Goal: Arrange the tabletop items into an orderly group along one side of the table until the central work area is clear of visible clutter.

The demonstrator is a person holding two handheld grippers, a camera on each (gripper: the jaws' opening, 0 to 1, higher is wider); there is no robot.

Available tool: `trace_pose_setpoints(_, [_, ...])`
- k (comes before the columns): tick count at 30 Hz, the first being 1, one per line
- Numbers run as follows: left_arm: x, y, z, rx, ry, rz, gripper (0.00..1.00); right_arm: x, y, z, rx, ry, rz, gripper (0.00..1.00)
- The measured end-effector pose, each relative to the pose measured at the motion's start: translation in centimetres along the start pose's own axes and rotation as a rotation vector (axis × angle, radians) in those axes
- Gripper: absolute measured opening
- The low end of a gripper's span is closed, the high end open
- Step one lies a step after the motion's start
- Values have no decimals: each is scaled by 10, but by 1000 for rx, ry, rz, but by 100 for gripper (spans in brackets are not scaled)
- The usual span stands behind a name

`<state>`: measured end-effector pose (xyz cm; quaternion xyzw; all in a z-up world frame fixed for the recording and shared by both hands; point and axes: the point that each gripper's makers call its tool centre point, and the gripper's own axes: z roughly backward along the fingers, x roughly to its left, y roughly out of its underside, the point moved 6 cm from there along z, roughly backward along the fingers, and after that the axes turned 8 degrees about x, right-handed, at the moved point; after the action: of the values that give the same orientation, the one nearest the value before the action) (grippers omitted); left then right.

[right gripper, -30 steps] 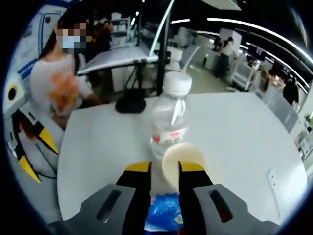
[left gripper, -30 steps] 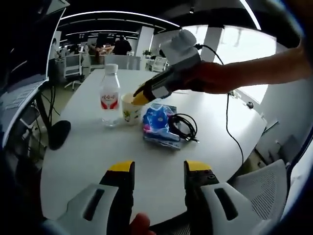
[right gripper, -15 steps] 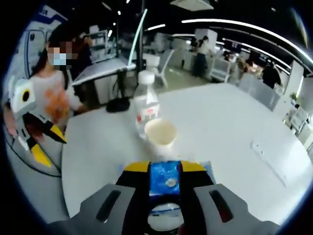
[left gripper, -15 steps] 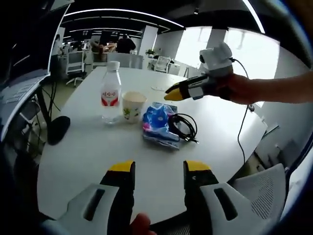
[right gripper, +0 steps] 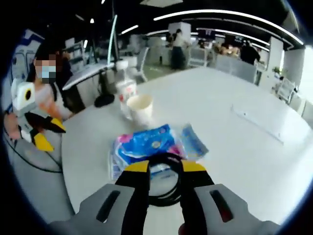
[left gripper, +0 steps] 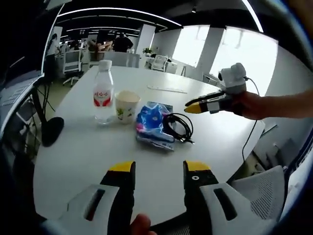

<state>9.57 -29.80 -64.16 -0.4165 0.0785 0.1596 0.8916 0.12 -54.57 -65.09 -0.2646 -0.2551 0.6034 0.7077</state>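
A clear water bottle (left gripper: 102,93) with a red label stands on the round white table (left gripper: 88,156), and a paper cup (left gripper: 126,105) stands right beside it. A blue tissue pack (left gripper: 150,123) lies next to the cup, with a coiled black cable (left gripper: 177,126) against it. My left gripper (left gripper: 159,169) is open over the near table edge, holding nothing. My right gripper (left gripper: 195,105) hovers in a hand beyond the cable. In the right gripper view the right gripper (right gripper: 165,169) is narrowly open above the cable (right gripper: 164,183), behind the tissue pack (right gripper: 144,144), cup (right gripper: 139,107) and bottle (right gripper: 124,85). The left gripper (right gripper: 49,133) is at the far left.
A black object (left gripper: 49,131) sits off the table's left edge. A white strip (right gripper: 257,125) lies flat on the far part of the table. A grey mesh chair (left gripper: 264,191) stands at the near right. Desks, chairs and people fill the office behind.
The right gripper has drawn back from the cup, over the tissue pack to above the cable. The cup stays standing beside the bottle. My left gripper has barely moved.
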Motion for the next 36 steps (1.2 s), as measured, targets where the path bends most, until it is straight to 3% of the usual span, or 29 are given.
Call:
trace_pose_setpoints(21, [-7, 2, -3, 6, 7, 18, 37, -7, 56, 23, 1, 51, -191, 20])
trace_pose_setpoints(36, [-9, 1, -5, 9, 12, 9, 37, -10, 77, 21, 1, 55, -284, 19])
